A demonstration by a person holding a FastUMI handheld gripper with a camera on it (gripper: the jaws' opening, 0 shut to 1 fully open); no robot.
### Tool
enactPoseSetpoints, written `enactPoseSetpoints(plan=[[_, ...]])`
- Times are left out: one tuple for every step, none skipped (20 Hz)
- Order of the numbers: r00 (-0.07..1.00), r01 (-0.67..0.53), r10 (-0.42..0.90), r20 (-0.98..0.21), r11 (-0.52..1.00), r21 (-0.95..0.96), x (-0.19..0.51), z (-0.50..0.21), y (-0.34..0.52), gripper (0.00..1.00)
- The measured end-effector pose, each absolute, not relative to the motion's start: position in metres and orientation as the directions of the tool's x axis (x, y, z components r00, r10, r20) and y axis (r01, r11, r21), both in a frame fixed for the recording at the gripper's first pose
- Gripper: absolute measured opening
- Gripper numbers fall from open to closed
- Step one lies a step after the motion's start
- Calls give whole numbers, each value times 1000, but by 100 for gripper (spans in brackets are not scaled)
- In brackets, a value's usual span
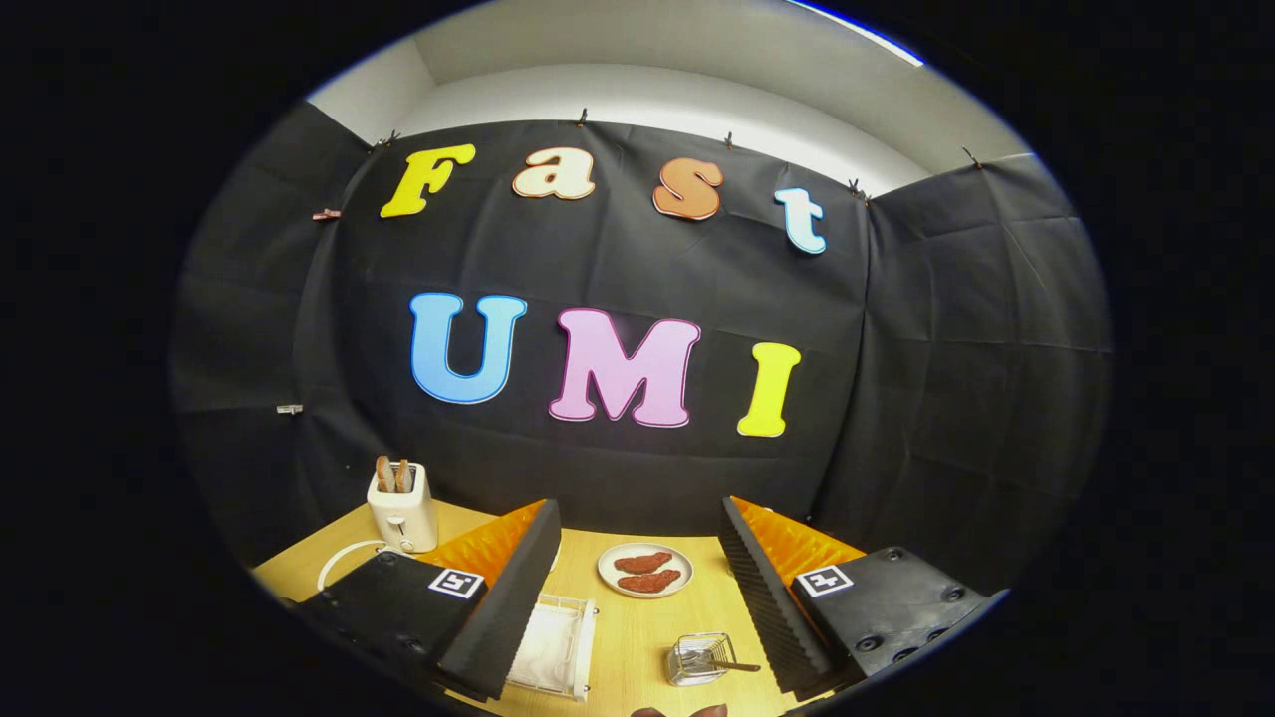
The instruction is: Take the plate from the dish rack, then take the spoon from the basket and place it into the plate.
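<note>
Wooden table (618,637): gripper (637,597) fingers spread and empty above dish rack (553,647) and basket (702,659) holding the spoon (732,665).

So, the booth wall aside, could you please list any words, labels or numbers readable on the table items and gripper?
No readable text.
Hand-held gripper, open, gripping nothing: a square black-and-white marker on each finger, a pattern, not words.
Toaster, dish rack, basket: no print large enough to read.
</note>
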State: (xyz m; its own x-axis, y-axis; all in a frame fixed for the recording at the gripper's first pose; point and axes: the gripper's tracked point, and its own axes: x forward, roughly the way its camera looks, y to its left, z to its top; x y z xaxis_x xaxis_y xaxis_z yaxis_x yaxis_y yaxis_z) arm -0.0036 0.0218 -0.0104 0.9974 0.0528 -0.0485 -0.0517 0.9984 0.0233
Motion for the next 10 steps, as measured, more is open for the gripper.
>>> enactPoseSetpoints(plan=[[996, -61, 63, -57, 998, 30, -2, -12, 25, 97], [995, -70, 72, -67, 997, 36, 0, -14, 29, 98], [994, -76, 79, -75, 996, 41, 0, -16, 32, 98], [993, -86, 89, -83, 995, 45, 2, -17, 36, 98], [990, -99, 103, -93, 994, 50, 3, -19, 42, 97], [986, -117, 123, -112, 992, 55, 5, -23, 50, 97], [979, -134, 142, -144, 989, 59, 7, -31, 57, 97], [971, -149, 159, -177, 987, 66, 10, -40, 65, 98], [960, -169, 180, -214, 983, 72, 13, -50, 75, 97], [948, -182, 197, -249, 980, 80, 17, -58, 84, 98]])
